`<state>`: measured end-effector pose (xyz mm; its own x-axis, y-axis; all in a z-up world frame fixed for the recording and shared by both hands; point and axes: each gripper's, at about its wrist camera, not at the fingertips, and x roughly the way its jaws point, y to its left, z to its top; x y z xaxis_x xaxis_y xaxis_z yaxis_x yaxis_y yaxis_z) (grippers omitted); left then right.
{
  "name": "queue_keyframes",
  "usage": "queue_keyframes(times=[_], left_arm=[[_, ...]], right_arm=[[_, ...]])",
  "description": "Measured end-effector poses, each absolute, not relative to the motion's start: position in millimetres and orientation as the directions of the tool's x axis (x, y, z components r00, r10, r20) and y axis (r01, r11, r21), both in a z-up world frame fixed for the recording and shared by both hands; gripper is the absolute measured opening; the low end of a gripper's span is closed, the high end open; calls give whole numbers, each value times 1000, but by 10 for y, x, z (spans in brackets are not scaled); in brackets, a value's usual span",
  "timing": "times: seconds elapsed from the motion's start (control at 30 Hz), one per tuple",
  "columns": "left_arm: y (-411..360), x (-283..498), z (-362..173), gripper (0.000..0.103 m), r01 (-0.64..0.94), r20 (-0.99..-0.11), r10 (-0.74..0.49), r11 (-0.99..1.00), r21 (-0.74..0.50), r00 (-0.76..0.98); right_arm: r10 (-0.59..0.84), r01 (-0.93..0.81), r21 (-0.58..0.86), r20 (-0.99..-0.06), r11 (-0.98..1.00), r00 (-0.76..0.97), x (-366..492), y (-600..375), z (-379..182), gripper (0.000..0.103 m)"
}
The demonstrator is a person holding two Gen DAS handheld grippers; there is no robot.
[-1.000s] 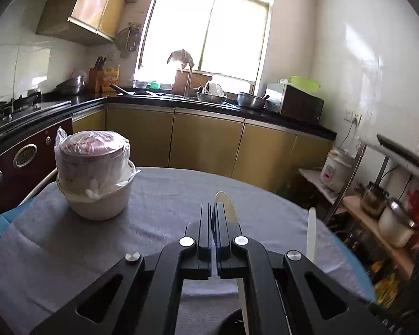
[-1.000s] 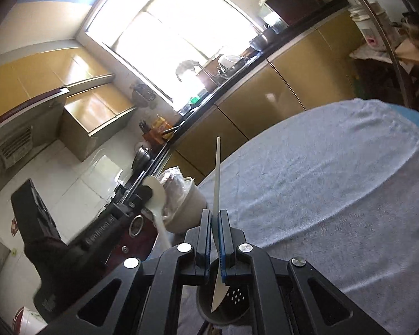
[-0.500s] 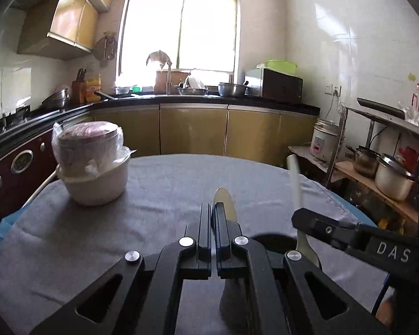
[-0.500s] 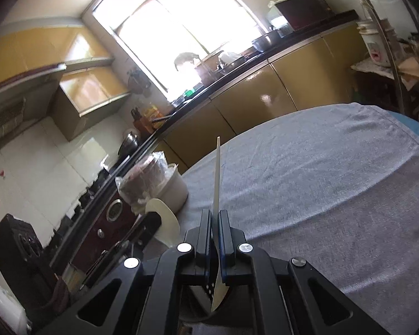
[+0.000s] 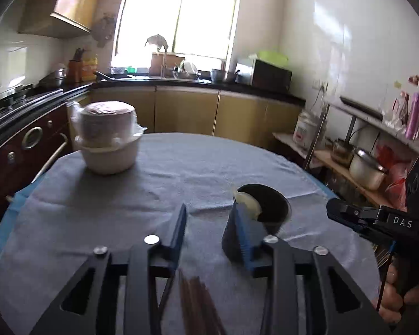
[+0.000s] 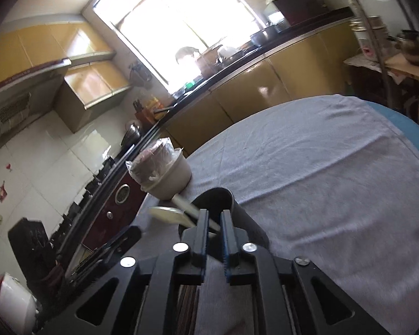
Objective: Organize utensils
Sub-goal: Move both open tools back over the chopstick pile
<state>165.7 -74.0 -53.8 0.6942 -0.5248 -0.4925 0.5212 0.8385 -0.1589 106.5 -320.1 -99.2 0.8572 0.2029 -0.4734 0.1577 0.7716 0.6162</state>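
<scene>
Spoons [image 6: 169,213]: two in one dark holder [image 5: 261,217]; chopsticks [image 5: 198,304] at six o'clock. Left gripper [image 5: 212,229] and right gripper [image 6: 214,227] opening, empty. Bowls [image 5: 109,139] at ten o'clock.

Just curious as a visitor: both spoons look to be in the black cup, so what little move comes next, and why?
Probably reach the left gripper, whose jaws are opening with nothing between them, down to the brown chopsticks lying on the table just below it; they are not yet in the black cup.
</scene>
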Motion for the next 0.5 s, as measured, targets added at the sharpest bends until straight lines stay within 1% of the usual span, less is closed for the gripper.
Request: queue_keyframes(times=[0.03,0.07,0.13,0.17,0.23,0.27,0.33,0.5], left_arm=[[-656,1568,-514,41,521,-491,-527,838,-163,694],[-585,1500,-499,41,519,-493,-525,839,-163,694],[-420,1312,-501,49,505,-505,-513,847,-165,694],[-337,1215,-518,55,492,-516,-496,856,-158,698],[-182,1039,-580,61,455,-543,-441,883,-117,715],[-99,972,-629,65,432,-563,-410,896,-102,718],[53,879,-732,65,393,-606,-368,914,-98,706],[389,720,-1048,65,296,-725,-317,941,-162,611]], right_arm=[[201,167,625,-475,762,857,946,-3199,-986,28],[200,172,627,-477,760,856,880,-3196,-970,31],[202,177,624,-488,761,849,711,-3131,-954,37],[205,177,621,-493,764,846,662,-3093,-941,39],[204,180,612,-503,770,840,524,-3006,-930,48],[207,179,607,-509,774,835,458,-2958,-926,49],[225,168,597,-526,785,820,378,-2844,-931,50],[265,156,559,-597,814,757,297,-2569,-1045,50]])
